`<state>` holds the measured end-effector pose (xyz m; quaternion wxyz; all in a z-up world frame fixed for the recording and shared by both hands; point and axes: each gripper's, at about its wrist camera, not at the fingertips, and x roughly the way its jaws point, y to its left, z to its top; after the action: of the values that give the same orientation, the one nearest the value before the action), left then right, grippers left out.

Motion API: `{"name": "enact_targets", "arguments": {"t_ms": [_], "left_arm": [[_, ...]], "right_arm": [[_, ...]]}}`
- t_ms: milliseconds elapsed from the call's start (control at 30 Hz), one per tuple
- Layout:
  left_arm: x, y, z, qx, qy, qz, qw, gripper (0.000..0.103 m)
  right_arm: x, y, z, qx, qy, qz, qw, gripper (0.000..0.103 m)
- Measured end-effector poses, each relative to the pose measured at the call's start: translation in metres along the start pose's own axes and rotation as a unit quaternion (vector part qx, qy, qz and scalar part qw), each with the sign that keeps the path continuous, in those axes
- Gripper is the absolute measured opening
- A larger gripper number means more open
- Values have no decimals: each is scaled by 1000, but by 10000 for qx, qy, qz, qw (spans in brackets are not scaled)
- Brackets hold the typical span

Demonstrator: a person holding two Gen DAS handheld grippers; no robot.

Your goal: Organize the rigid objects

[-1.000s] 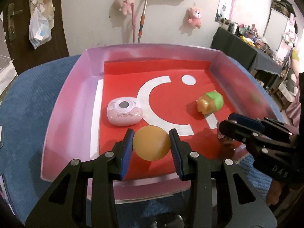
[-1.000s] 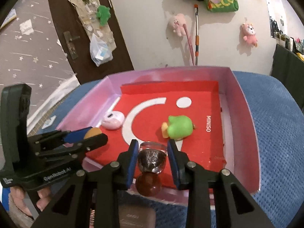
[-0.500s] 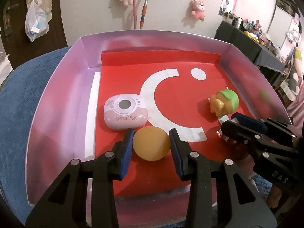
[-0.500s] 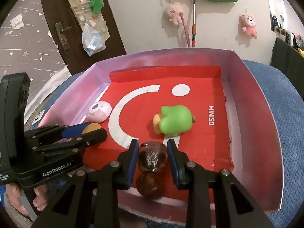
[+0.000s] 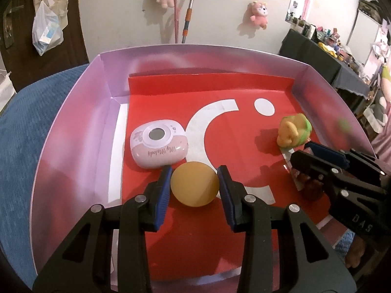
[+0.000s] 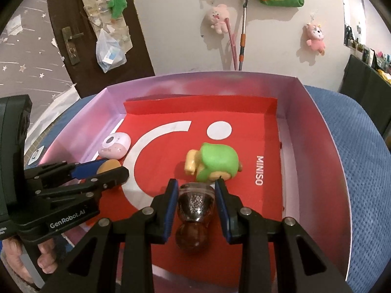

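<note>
1. In the left wrist view, our left hand-held gripper [image 5: 194,183] is clenched on a smooth matte orange-yellow ball [image 5: 194,183], both blue pads pressed against its sides at lower centre of the frame.

2. In the right wrist view, our right hand-held gripper [image 6: 196,200] is clamped on a dark brown glossy bottle-like thing with a speckled body [image 6: 195,207], pinched at its wider end, the rounded end pointing back toward the camera.

3. Both loads sit low over the red liner at the near end of the shallow pink-walled cardboard box [image 5: 73,131]; we cannot tell whether either one touches the floor.

4. We judge the task partly done: a rounded pink and white gadget with a small round window [image 5: 158,144] lies left of centre, just beside the ball, and a green and yellow toy figure [image 6: 213,164] lies on its side just beyond the bottle.

5. What is left, as we read it, is releasing these two pieces; whether more things wait outside the box is not shown.

6. Both grippers point downward into the box, side by side, well apart; fingers of the person's left hand [image 6: 46,258] wrap the left handle at the lower left of the right view.

7. The box rests on a blue textured cloth surface [image 6: 361,171].
</note>
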<state>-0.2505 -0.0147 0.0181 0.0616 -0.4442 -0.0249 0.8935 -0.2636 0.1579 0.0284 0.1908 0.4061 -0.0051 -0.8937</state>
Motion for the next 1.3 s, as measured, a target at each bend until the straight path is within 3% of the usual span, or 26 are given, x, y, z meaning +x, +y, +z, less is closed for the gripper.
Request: {"name": "enact_targets", "arguments": {"t_ms": [967,1100,1300], "left_arm": [[6,4,4,-17,67,115,9999,36],[5,2,4,-7,66,207,9998,58],[3,5,2,-81,71,165,9998,59]], "right_arm": [[5,-4,4,84,38,45,9999,34],[4,-3,5,67,34,68,9999,34],[2,-1,4,23,-5,92,10000,49]]}}
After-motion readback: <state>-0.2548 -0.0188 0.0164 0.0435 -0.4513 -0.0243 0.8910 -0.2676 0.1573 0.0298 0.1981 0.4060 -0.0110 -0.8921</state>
